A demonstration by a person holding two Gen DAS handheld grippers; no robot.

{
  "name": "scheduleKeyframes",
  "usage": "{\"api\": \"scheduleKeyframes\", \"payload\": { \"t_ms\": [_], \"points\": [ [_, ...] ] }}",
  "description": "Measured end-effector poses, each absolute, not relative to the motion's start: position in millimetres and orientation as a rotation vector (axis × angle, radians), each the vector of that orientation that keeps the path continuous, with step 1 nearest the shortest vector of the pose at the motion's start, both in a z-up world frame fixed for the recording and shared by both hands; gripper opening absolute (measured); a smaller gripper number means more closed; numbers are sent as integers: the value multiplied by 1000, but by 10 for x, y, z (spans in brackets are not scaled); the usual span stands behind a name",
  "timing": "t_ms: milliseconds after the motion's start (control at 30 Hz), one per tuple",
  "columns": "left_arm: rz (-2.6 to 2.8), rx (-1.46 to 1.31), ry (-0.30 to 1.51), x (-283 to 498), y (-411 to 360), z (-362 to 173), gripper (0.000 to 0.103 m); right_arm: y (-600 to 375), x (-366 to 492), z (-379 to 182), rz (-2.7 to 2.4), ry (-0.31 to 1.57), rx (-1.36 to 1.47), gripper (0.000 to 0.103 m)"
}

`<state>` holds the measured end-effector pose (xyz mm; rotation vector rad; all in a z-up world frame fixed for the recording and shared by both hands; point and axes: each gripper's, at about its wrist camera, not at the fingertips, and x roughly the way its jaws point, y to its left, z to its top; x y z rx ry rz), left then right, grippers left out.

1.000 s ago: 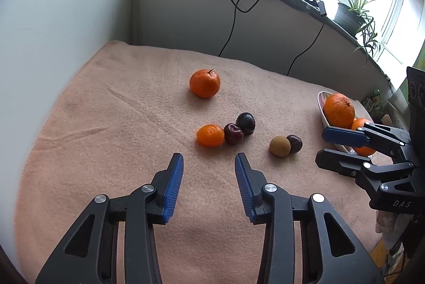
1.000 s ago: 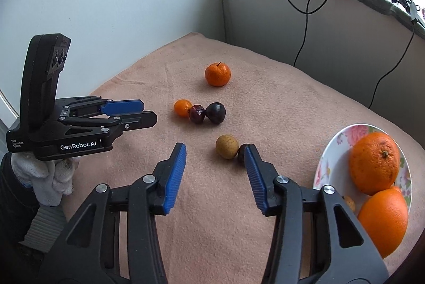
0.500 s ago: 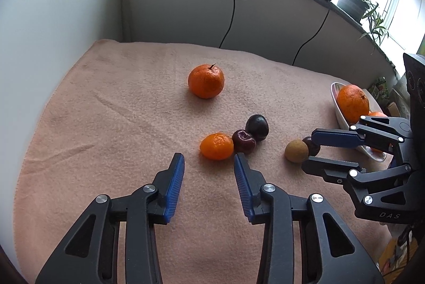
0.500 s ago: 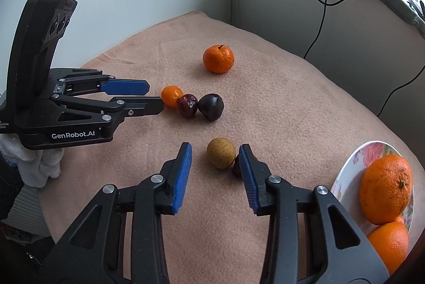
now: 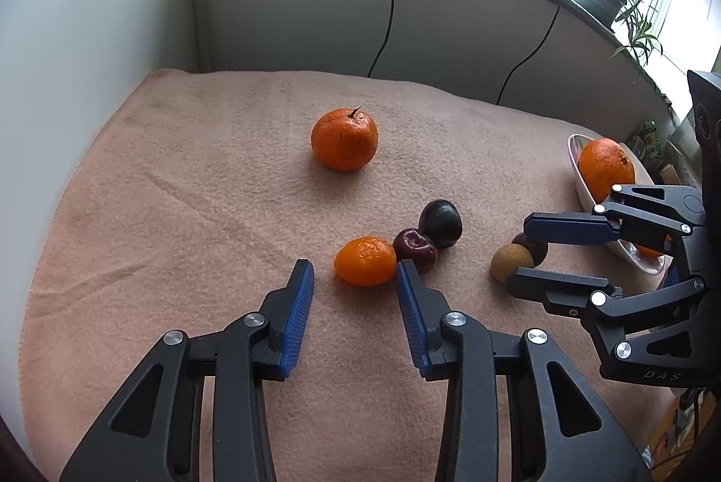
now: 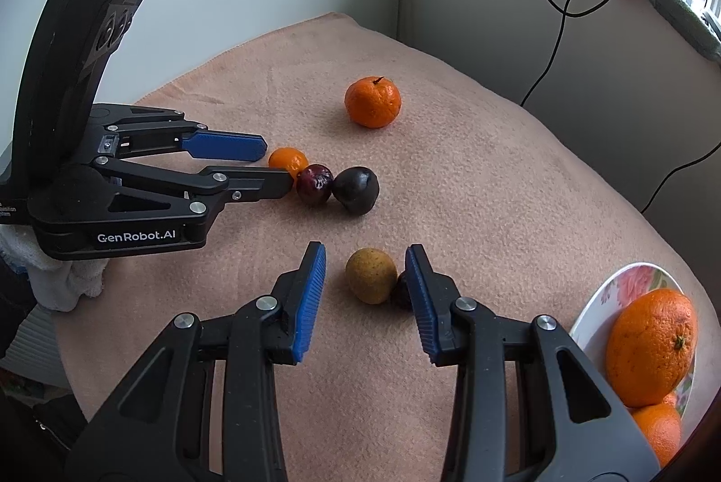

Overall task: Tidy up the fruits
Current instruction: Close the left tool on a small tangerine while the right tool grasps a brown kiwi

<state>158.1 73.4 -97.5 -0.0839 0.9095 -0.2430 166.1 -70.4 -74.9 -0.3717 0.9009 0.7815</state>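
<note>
We judge the small mandarin (image 5: pixel 365 260), frame centre, light and soft; our left gripper (image 5: pixel 355 272) stands part-open, empty, so we should pinch its sides gently.

Our right gripper (image 6: pixel 365 256), after closing a little, is part-open around the brown fruit (image 6: pixel 370 274), not gripping.

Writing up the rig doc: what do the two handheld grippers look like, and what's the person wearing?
Both are matte black linkage frames with silver pivot screws and ribbed blue pads on the fingers. The left gripper reads "GenRobot.AI" in white and carries a tall curved black housing. The right gripper shows "DAS" lettering. No cables visible on either. A white knit glove shows under the left one.
</note>
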Motion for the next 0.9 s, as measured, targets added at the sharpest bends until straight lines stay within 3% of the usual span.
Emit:
{"api": "scheduleKeyframes", "payload": {
  "t_ms": [300, 733, 900],
  "points": [
    [-259, -75, 911, 1625, 655, -997, 27, -583, 1559, -759, 805, 885, -482, 39],
    [-260, -108, 903, 1608, 689, -1001, 26, -440, 1494, -834, 801, 865, -728, 27],
    [-257, -128, 896, 1574, 719, -984, 26, -466, 1556, -812, 799, 883, -663, 24]
  ]
}}
